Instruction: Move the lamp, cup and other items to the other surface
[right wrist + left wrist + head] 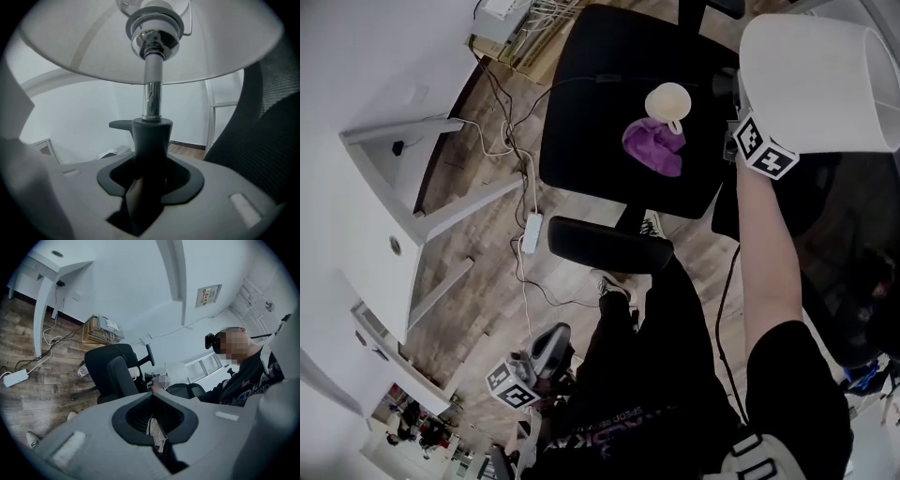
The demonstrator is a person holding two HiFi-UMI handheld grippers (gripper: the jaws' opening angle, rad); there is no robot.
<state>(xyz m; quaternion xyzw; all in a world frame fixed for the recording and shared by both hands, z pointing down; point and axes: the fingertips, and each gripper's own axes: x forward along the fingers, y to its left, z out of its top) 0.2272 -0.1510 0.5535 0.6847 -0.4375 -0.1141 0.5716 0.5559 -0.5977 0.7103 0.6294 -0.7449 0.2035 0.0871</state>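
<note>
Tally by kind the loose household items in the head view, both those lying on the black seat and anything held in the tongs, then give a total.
lamp: 1
cup: 1
purple cloth: 1
Total: 3

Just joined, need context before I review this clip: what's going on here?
A person holds the lamp up in the right gripper, fingers closed on its stem, with the shade raised beside the black surface. The cup and a purple cloth sit on that surface, untouched. The left gripper hangs low by the person's leg, shut and empty.
</note>
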